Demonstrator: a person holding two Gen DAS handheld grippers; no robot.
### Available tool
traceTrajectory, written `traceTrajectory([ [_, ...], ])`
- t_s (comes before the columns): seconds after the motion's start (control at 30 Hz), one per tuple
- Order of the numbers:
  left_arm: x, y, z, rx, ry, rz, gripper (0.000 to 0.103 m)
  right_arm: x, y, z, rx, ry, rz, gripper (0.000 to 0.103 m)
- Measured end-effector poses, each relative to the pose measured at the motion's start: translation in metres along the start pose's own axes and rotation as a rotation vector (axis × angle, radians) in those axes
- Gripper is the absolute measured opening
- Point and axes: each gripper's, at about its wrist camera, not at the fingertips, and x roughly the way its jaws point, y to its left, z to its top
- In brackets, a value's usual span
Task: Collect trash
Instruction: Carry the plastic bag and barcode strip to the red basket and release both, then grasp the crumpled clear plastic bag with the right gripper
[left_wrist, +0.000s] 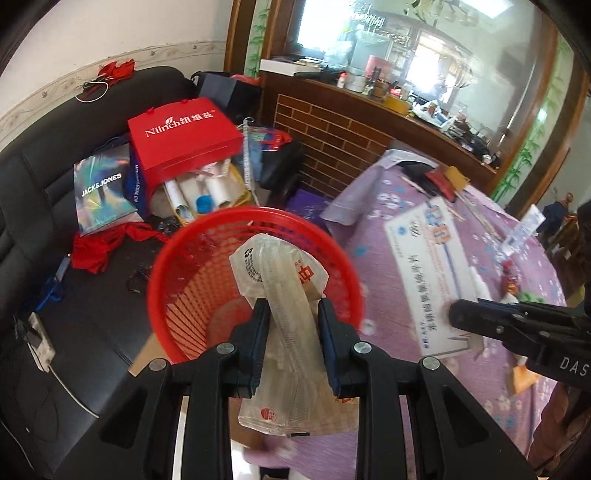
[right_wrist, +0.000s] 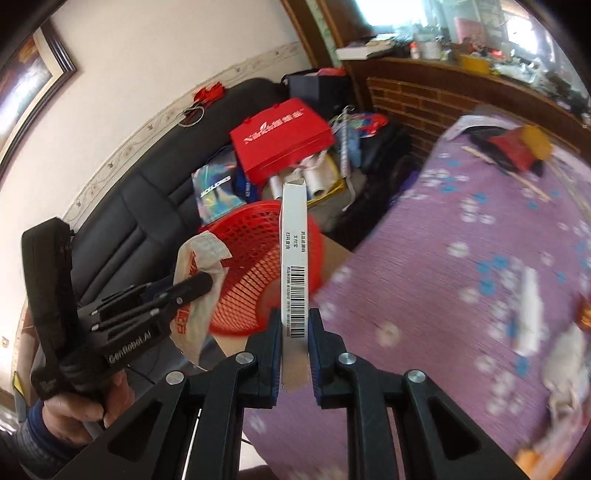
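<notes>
**Left wrist view: both claws loaded, red basket just ahead**

Left wrist view shows the biggest thing first: a black sofa (left_wrist: 55, 229) heaped with shopping bags, and beside it a bench under a purple flowered cloth (left_wrist: 406, 387). A red mesh basket (left_wrist: 192, 295) stands between sofa and bench, its mouth facing the camera and nearly empty. More litter lies on the cloth, including a large white printed sheet (left_wrist: 436, 266) and small wrappers farther off.

The risk from here lies in the drop. The plastic bag (left_wrist: 280, 295) is limp and hangs below the pads as well as above them, so it could cling to a pad or drape over the rim instead of falling inside. The white box (right_wrist: 294, 258) is long and stands upright; let go off-centre, it could strike the rim and tip onto the floor or sofa. Both claws crowd the same opening and might knock each other or shove the light basket aside. The blur on the cloth suggests quick motion, which would make aim worse.

The left claw (left_wrist: 291, 306) is clenched on the crumpled plastic bag, above the basket mouth. The right claw (right_wrist: 293, 325) is pinched tight on the thin box near its barcode end, pointing toward the basket.
</notes>
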Motion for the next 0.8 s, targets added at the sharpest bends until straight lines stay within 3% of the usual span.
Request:
traceTrajectory([
  [0.1,0.014,0.015,0.01,-0.012,0.015,0.003,0.026,0.027,0.013,0.017,-0.006,0.017,-0.008,0.015],
  [0.17,0.019,0.023,0.015,-0.022,0.015,0.007,0.032,0.043,0.018,0.026,-0.001,0.028,-0.01,0.016],
  [0.23,0.022,0.031,0.02,-0.035,0.01,0.012,0.054,0.055,0.019,0.032,0.009,0.04,-0.019,0.024],
  [0.27,0.023,0.036,0.022,-0.045,0.005,0.017,0.057,0.059,0.018,0.035,0.018,0.043,-0.022,0.036],
  [0.3,0.022,0.039,0.022,-0.055,-0.001,0.02,0.059,0.057,0.016,0.035,0.029,0.035,-0.025,0.042],
  [0.43,0.018,0.04,0.02,-0.053,-0.01,0.011,0.059,0.037,0.012,0.029,0.03,-0.004,-0.038,0.042],
  [0.63,0.007,-0.002,0.004,0.038,-0.031,-0.066,0.06,-0.003,-0.012,-0.013,0.077,-0.025,-0.089,0.047],
  [0.8,0.004,-0.071,-0.018,0.224,-0.016,-0.171,0.062,-0.04,-0.048,-0.065,0.169,-0.034,-0.167,0.051],
])
